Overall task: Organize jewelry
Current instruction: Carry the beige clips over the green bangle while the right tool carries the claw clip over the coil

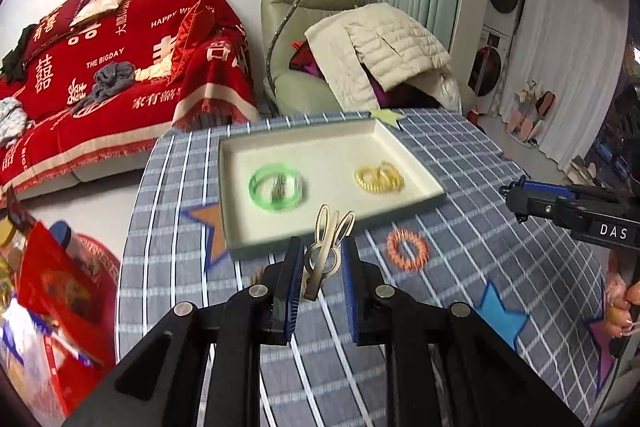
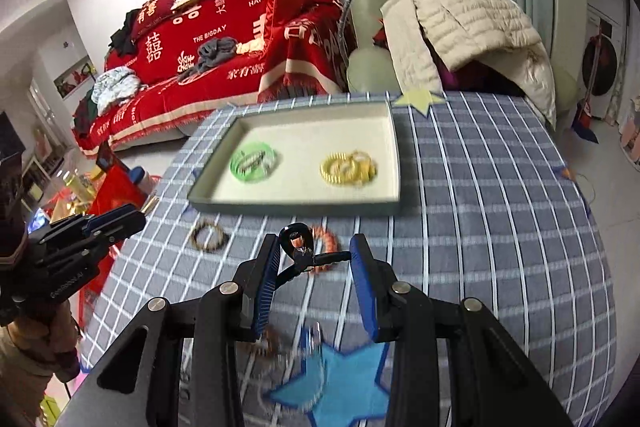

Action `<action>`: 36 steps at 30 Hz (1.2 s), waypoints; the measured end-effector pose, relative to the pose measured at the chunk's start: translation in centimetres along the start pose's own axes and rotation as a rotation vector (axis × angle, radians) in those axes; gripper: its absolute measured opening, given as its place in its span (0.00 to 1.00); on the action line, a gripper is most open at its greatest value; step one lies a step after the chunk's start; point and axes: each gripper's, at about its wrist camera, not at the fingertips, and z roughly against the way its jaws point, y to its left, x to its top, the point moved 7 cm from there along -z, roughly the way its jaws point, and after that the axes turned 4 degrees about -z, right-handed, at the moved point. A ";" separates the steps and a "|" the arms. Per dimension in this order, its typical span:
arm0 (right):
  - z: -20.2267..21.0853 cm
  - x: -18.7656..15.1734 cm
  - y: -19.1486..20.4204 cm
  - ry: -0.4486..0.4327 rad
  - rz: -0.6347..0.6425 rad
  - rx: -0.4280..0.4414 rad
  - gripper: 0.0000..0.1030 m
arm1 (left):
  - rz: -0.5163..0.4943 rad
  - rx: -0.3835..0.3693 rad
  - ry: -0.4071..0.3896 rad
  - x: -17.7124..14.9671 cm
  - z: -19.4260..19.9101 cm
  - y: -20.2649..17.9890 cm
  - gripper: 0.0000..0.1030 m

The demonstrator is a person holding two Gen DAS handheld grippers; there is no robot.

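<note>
Above the table's near edge, the left gripper [image 1: 322,263] is clamped on a beige rabbit-eared hair clip [image 1: 326,251], and the right gripper [image 2: 316,259] is clamped on a black hair clip [image 2: 298,247]. Beyond them a shallow tray [image 1: 232,227] near the far edge holds one green bangle [image 1: 276,183] and one cluster of yellow coil rings [image 1: 379,177]. One orange coil ring [image 1: 407,250] and one brown bead bracelet [image 2: 208,235] lie on the checked cloth [image 1: 480,187] just before the tray.
</note>
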 end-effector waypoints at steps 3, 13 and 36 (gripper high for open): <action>-1.4 2.0 0.3 -0.002 -0.004 0.011 0.38 | 0.003 0.005 -0.003 1.7 -1.2 0.3 0.39; -8.2 6.4 0.0 0.027 -0.026 0.006 0.38 | 0.043 0.055 0.031 5.4 -8.4 3.3 0.39; -18.3 4.1 -3.2 0.124 -0.006 -0.135 0.39 | -0.006 0.186 0.158 1.5 -17.2 4.1 0.39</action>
